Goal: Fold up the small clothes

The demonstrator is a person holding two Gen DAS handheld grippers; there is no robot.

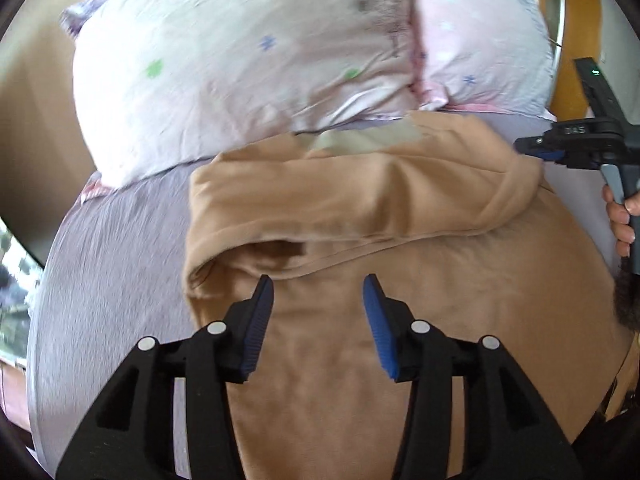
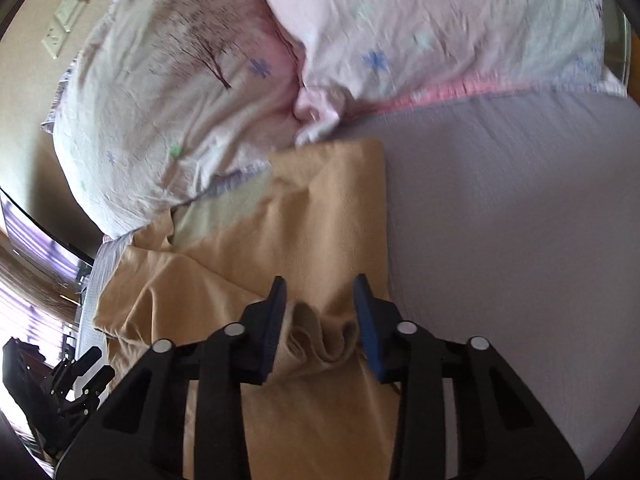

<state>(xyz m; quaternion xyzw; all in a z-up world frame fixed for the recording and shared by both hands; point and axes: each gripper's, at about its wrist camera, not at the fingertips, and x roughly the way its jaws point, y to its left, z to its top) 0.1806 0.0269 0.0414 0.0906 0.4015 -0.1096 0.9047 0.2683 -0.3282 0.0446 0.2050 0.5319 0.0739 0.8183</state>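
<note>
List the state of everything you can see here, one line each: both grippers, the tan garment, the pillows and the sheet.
Left gripper: open, over the garment, gripping nothing.
Right gripper: partly closed around a bunched fold of the garment.
Tan garment: spread on the bed, far part folded over.
Pillows: side by side, wrinkled, beyond the garment.
Purple sheet: flat, slightly creased.

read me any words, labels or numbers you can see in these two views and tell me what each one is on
"DAS": pale letters on the dark body of the right tongs, seen from the left wrist view; soft, so the reading is uncertain.
Wall switch plates: any markings too blurred to read.
Pillows: printed stars and a tree only, no words.
Tan garment: no label or print visible.
</note>
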